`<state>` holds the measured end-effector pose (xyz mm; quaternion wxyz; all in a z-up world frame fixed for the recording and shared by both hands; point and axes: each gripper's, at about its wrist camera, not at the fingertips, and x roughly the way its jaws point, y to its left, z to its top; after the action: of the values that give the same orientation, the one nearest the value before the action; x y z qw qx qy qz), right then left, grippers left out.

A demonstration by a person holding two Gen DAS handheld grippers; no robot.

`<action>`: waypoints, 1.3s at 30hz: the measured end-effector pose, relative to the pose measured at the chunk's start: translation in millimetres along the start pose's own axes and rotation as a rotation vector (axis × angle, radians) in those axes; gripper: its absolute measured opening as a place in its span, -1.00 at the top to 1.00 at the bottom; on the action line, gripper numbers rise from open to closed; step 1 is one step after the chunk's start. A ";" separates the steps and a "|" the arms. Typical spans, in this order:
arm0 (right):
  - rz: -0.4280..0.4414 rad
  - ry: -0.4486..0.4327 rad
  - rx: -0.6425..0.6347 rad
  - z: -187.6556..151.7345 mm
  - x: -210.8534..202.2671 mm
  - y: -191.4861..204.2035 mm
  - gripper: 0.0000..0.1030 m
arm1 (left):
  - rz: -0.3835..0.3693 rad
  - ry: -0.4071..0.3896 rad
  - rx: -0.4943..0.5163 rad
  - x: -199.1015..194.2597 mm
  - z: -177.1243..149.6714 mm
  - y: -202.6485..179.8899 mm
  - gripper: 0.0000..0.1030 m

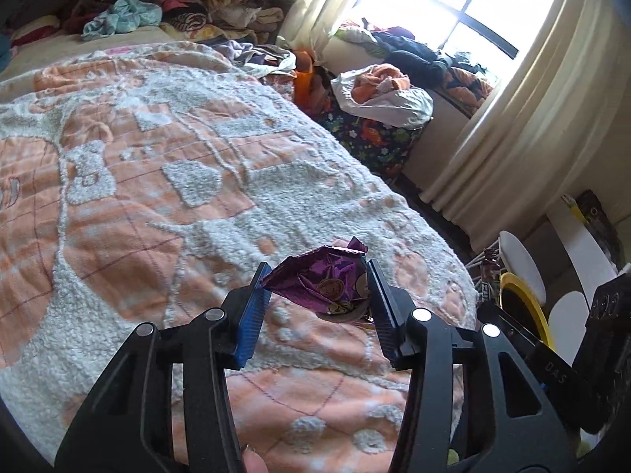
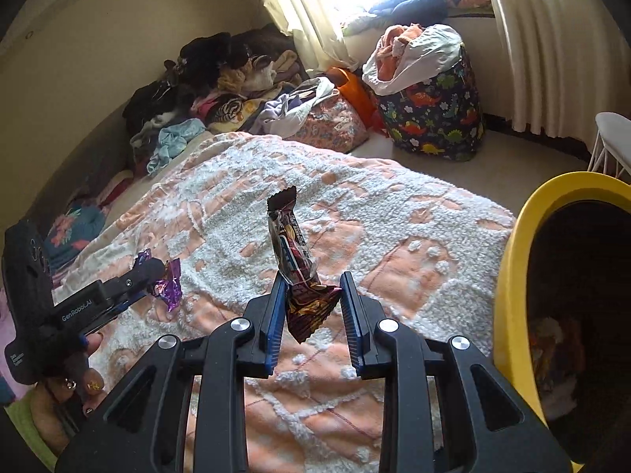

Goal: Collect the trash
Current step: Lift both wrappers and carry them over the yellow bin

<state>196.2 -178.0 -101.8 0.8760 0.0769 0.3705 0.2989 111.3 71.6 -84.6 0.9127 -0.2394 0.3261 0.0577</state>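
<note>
My left gripper (image 1: 319,276) is shut on a crumpled purple wrapper (image 1: 323,276), held just above the orange and white blanket (image 1: 157,157). My right gripper (image 2: 313,289) is shut on a dark brown snack bar wrapper (image 2: 294,252), which stands up tall from between the blue pads. In the right wrist view the left gripper (image 2: 157,276) shows at the lower left with the purple wrapper (image 2: 171,287) in it, a hand under it. A yellow-rimmed bin (image 2: 520,260) with a dark inside stands at the right edge, close to the right gripper.
The bed carries a heap of clothes (image 2: 205,90) at its far end. A dinosaur-print laundry bag (image 2: 434,110) stuffed with clothes stands on the floor by the curtains (image 2: 552,59). A white wire-legged stool (image 2: 611,138) sits beyond the bin. The bin's yellow rim (image 1: 528,299) also shows in the left wrist view.
</note>
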 end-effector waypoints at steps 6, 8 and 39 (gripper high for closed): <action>-0.039 -0.049 0.056 4.8 -27.7 -27.8 0.50 | -0.057 0.005 0.055 3.8 -1.1 -32.6 0.22; -0.056 -0.062 0.075 5.9 -34.8 -37.3 0.50 | -0.075 0.009 0.075 4.4 -2.0 -42.3 0.22; -0.249 -0.207 0.297 2.7 -117.2 -141.5 0.50 | -0.285 0.030 0.316 -4.9 -36.6 -157.0 0.22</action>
<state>200.0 -360.4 -79.6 0.9187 0.1891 0.3251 0.1208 127.7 -83.5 -43.5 0.9328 -0.1379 0.3077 -0.1276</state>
